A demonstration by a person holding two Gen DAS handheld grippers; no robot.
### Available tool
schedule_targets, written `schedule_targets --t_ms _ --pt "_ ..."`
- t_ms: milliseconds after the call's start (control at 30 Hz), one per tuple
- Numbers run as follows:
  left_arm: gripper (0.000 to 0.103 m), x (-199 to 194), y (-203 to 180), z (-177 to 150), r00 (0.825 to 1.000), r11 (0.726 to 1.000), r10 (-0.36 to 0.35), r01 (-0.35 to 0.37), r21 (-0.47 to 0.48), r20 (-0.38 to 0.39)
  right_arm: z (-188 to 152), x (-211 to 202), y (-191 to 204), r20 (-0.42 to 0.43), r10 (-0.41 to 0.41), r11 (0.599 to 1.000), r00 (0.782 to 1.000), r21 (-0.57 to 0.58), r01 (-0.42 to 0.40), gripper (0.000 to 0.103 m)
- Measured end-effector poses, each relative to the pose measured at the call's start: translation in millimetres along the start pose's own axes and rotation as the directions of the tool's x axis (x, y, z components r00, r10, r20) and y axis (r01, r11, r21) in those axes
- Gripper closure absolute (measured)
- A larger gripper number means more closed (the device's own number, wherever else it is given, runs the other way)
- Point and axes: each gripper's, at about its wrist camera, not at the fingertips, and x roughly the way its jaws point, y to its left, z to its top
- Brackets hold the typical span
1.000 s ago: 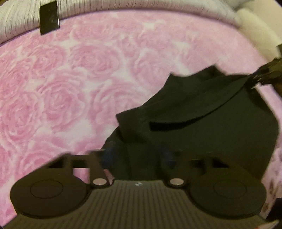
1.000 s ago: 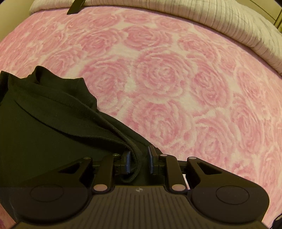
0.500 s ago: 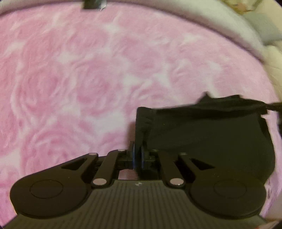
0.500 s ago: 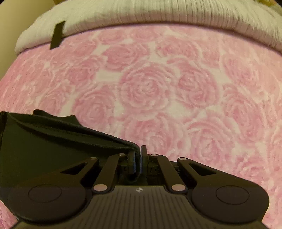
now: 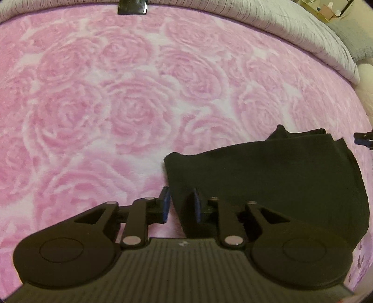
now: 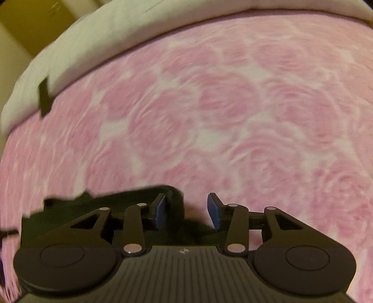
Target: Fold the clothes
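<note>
A black garment point(image 5: 268, 184) lies folded on the pink rose-patterned blanket point(image 5: 130, 111). In the left wrist view it fills the lower right. My left gripper point(image 5: 180, 205) is open, its blue pads astride the garment's left edge without pinching it. In the right wrist view, which is blurred, the garment point(image 6: 130, 198) shows low at left. My right gripper point(image 6: 187, 211) is open over the garment's right corner, holding nothing. The right gripper's tip point(image 5: 362, 139) shows at the right edge of the left wrist view.
A grey-white ribbed bedcover point(image 5: 291, 30) runs along the far edge of the blanket. A small dark flat object point(image 5: 132, 7) lies on its border; it also shows in the right wrist view point(image 6: 44, 98). A wall point(image 6: 35, 25) stands beyond.
Both grippers were shut on the garment's corners half a second ago and have opened and let go. The garment now lies flat on the blanket. The right gripper is still moving.
</note>
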Motion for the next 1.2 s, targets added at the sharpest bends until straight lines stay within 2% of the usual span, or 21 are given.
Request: schedule_targets --t_ms 67,200,400,467,533,600,667,733,800,900,967,1100,1133,1200 --pt "0.074 6 0 0 1.000 1.000 -0.007 0.007 -0.013 -0.007 6 -6 -8 0.022 -0.001 0.999 1.000 0.033 0.000 0.060" --pt "0.074 18 1 -2 0.999 0.999 -0.018 0.017 -0.048 -0.031 3 -10 -1 0.012 -0.034 0.995 0.999 -0.090 0.035 0.059" --pt "0.070 23 -1 -3 1.000 1.000 0.019 -0.019 0.004 -0.022 -28 21 15 -0.110 -0.078 0.963 0.991 -0.267 0.046 0.059" --pt "0.070 20 -2 -3 0.999 0.999 0.038 -0.037 0.030 -0.009 -38 29 17 -0.105 -0.148 0.944 0.983 -0.313 0.108 0.060" --pt "0.070 13 -1 -4 0.998 0.997 0.062 -0.062 0.037 0.012 -41 28 17 -0.065 -0.217 0.932 0.974 -0.311 0.187 0.058" --pt "0.071 5 1 -5 0.996 0.996 0.081 -0.082 0.040 0.028 -45 18 20 -0.020 -0.268 0.920 0.963 -0.304 0.250 0.058" --pt "0.075 -6 0 -10 0.996 0.994 0.083 -0.085 0.067 0.022 -48 4 23 0.022 -0.303 0.908 0.953 -0.296 0.296 0.059" --pt "0.074 -19 -8 -22 0.996 0.983 0.091 -0.093 0.156 0.015 -56 -20 28 0.035 -0.280 0.920 0.959 -0.275 0.279 0.059" --pt "0.073 -36 -21 -38 0.996 0.961 0.092 -0.094 0.261 0.019 -70 -43 36 0.039 -0.250 0.933 0.968 -0.259 0.251 0.057" --pt "0.065 -61 -38 -68 0.999 0.927 0.048 -0.047 0.373 0.007 -104 -68 61 0.019 -0.214 0.941 0.977 -0.266 0.212 0.052" --pt "0.057 -74 -46 -92 0.999 0.920 -0.005 0.019 0.392 -0.038 -129 -79 81 -0.007 -0.194 0.941 0.981 -0.284 0.184 0.048" --pt "0.056 -75 -52 -148 0.987 0.937 -0.049 0.098 0.336 -0.153 -187 -87 115 -0.097 -0.118 0.956 0.988 -0.281 0.086 0.046" --pt "0.058 -72 -54 -162 0.984 0.937 -0.056 0.110 0.330 -0.171 -200 -86 121 -0.112 -0.109 0.957 0.988 -0.280 0.074 0.045" --pt "0.085 -69 -59 -181 0.984 0.927 -0.059 0.116 0.356 -0.167 -224 -83 127 -0.126 -0.113 0.964 0.986 -0.255 0.078 0.045"
